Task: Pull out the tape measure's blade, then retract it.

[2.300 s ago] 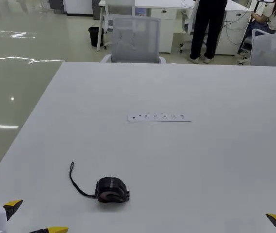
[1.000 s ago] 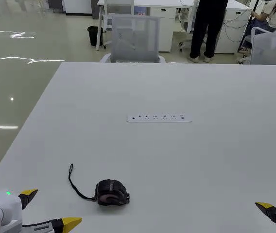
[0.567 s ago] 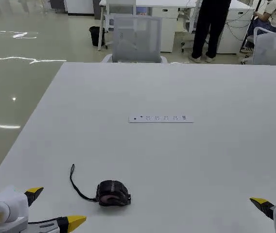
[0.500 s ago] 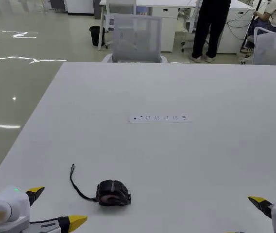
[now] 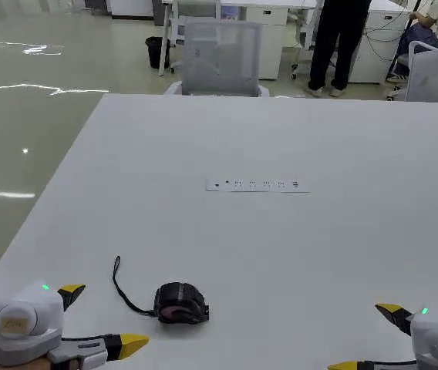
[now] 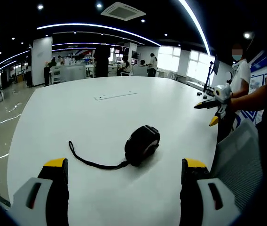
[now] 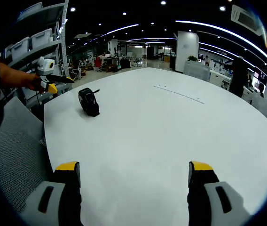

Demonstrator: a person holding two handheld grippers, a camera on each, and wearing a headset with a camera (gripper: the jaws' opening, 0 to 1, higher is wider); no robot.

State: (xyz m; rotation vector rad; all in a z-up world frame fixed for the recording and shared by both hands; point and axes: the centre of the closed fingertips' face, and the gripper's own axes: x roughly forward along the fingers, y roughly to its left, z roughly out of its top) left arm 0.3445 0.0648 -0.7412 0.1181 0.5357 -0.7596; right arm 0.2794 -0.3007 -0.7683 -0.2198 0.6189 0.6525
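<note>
Your left tool (image 5: pixel 103 316) and right tool (image 5: pixel 365 338) gape empty — the loose tape measure (image 5: pixel 180 302) may skid if nudged off-centre.

open table (image 5: pixel 319 254) round tape measure (image 5: pixel 181 303), strap (image 5: pixel 122 287) to left, pwr strip (image 5: pixel 257 185) far

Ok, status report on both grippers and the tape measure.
Left gripper open, empty; right gripper open, empty. Black round tape measure on white table, blade not out. Nothing blocking it.
</note>
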